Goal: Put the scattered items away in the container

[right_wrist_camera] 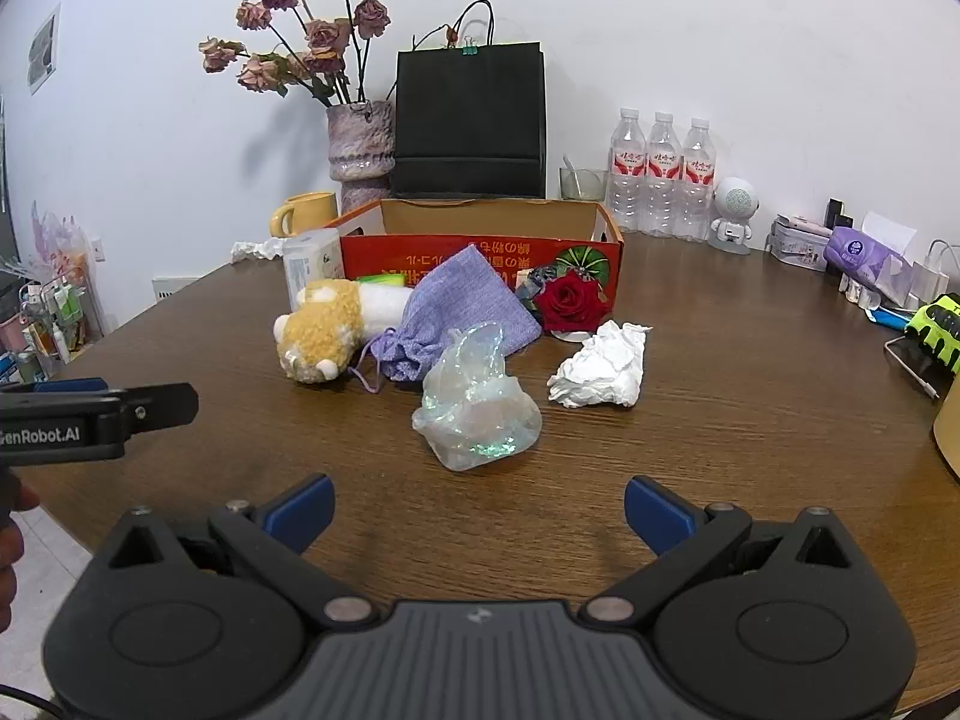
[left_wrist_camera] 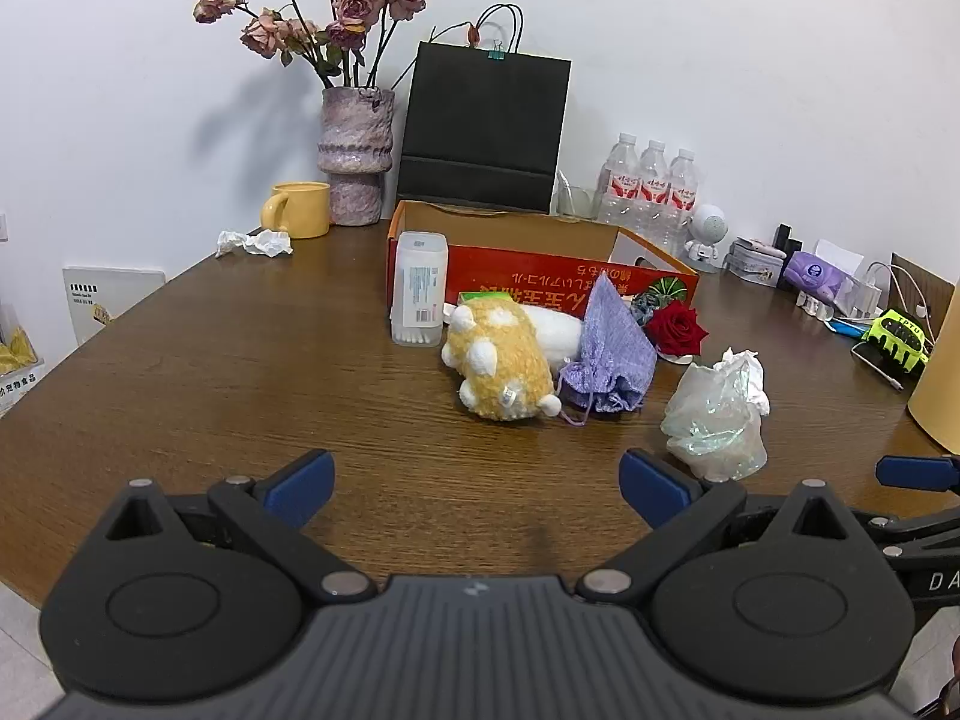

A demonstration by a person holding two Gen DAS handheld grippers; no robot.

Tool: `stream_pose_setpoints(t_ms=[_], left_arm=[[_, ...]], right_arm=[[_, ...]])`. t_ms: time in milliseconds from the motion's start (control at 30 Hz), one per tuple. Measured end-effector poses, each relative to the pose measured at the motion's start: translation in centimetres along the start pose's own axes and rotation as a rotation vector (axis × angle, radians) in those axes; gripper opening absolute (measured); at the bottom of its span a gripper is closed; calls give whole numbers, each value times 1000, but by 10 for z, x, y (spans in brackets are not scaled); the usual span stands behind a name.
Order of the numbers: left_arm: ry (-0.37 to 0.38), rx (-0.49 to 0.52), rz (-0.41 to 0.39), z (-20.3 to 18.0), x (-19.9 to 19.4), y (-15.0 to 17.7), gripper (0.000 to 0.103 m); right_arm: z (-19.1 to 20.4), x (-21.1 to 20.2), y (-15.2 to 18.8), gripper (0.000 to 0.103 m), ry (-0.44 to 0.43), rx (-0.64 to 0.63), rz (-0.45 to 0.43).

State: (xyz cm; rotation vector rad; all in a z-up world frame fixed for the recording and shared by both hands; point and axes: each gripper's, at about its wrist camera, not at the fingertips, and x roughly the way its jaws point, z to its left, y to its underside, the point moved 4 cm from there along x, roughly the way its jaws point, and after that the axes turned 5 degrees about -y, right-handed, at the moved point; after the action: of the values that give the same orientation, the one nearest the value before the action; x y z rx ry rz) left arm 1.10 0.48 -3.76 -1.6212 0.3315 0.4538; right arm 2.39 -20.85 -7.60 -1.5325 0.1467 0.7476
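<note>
An open red cardboard box point(left_wrist_camera: 540, 264) point(right_wrist_camera: 480, 252) stands at the back of the brown table. In front of it lie a yellow plush toy point(left_wrist_camera: 501, 360) point(right_wrist_camera: 321, 330), a purple drawstring pouch point(left_wrist_camera: 612, 354) point(right_wrist_camera: 456, 312), a red rose point(left_wrist_camera: 675, 327) point(right_wrist_camera: 570, 300), a clear cotton-swab box point(left_wrist_camera: 419, 288) point(right_wrist_camera: 309, 267), an iridescent plastic bag point(left_wrist_camera: 717, 420) point(right_wrist_camera: 477, 405) and a crumpled white tissue point(right_wrist_camera: 603, 366). My left gripper point(left_wrist_camera: 477, 489) is open and empty, short of the plush. My right gripper point(right_wrist_camera: 479, 513) is open and empty, just short of the plastic bag.
A vase of dried roses point(left_wrist_camera: 354, 156), a yellow mug point(left_wrist_camera: 300, 210), a black paper bag point(left_wrist_camera: 483, 126), three water bottles point(left_wrist_camera: 648, 186), a small white robot figure point(left_wrist_camera: 705, 234) and crumpled tissue point(left_wrist_camera: 255, 243) stand along the back. Chargers and a green glove point(left_wrist_camera: 897, 336) lie at right.
</note>
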Motion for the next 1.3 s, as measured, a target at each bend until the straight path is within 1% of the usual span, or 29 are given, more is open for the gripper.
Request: stream_pose_setpoints(t_ms=[500,667,833,900,967,1067,1300], left_arm=[[1,0,2,0,1,2,103],[10,13,25,-2,9,2,103],[26,18,58,-5,30,-11,103],[32,17,70,-7,42,-17,103],[24,18,83,-8,54,-22,103],[18,6,100,-7,72,-31,103],[8,-7,116,-11,106,-49,103]], right_arm=[[0,0,0,103,-1,2,0],[-1,8,2,103,1,-6,7],[-5,28,-9,103,21,-31,2],[-7,38,-16,103,10,-27,8],[-7,49,-23,103,-5,-22,15],[-8,65,-30,103,-4,-22,29],[-13,93,-37,102,-2,-2,64]])
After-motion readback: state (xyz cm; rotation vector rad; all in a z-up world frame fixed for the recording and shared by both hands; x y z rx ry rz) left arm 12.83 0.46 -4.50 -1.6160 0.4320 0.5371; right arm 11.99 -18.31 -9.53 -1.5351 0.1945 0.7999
